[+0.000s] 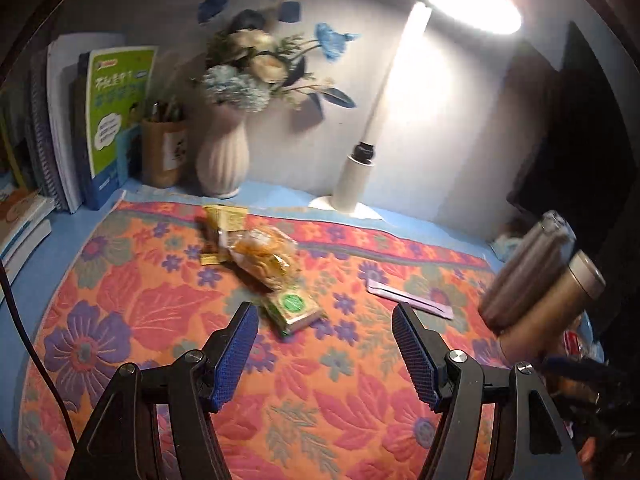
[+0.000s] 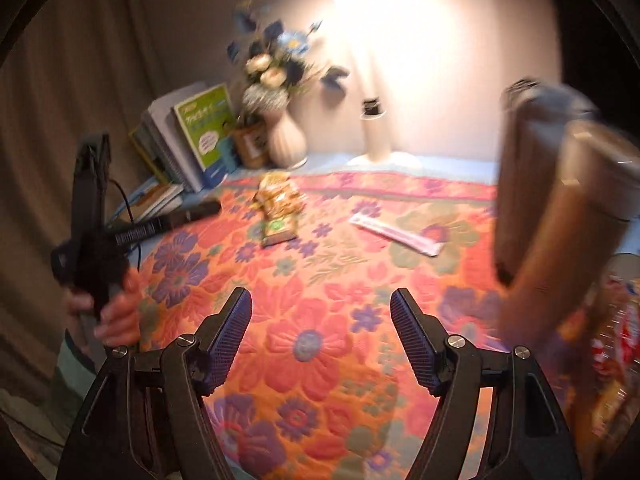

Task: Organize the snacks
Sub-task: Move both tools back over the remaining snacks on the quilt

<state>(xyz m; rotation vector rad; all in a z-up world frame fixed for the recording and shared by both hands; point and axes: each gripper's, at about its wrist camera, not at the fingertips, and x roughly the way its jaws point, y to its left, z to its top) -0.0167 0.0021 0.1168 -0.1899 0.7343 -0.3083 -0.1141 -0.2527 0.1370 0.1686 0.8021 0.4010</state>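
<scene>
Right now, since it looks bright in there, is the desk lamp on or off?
On. The desk lamp has a glowing white head and lights the wall behind it.

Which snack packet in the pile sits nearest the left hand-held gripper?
The packet with the round green label, at the pile's near end, just ahead of the open left hand-held gripper. The clear yellow bag and small yellow packets lie farther back.
</scene>
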